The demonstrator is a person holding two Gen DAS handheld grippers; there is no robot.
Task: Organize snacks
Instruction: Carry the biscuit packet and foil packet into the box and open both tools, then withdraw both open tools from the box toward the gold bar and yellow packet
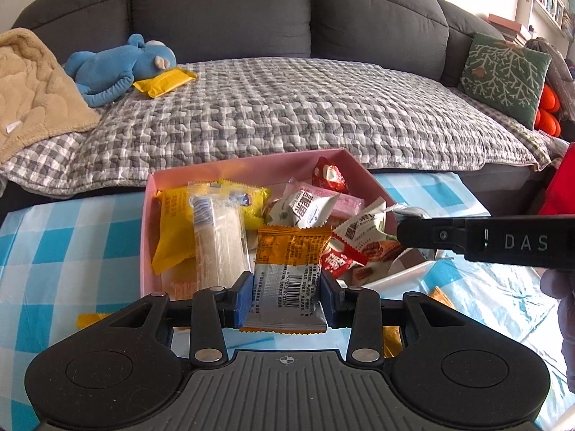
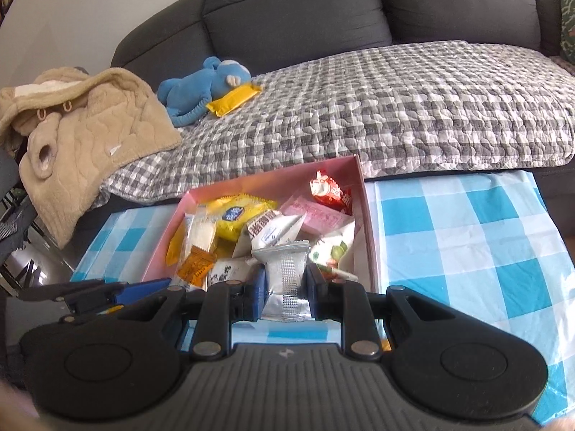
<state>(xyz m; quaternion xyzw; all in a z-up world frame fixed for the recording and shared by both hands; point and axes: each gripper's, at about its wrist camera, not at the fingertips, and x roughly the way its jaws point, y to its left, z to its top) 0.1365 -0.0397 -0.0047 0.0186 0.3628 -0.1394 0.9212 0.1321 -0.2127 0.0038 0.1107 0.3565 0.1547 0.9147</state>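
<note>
Left wrist view: the left gripper (image 1: 285, 296) fingers are pinching an orange packet (image 1: 287, 269) before the crowded pink box (image 1: 248, 168); the right gripper (image 1: 485, 240) is crossing alongside. Right wrist view: its fingers (image 2: 257, 292) are clamping a silver packet (image 2: 287, 283) over the box; a blue plush (image 2: 201, 88) is lying on the sofa behind.

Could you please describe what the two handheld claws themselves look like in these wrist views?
Both claws are matte black plastic: a ribbed grey-black base flanked by two round lobes, with linkage bars joined by silver rivets. The left claw and right claw carry blue pads on their fingers. A small crosshair mark sits on the left base. Seen side-on, the right claw's finger bears white letters "DAS". A purple glove covers the hand beneath it.
</note>
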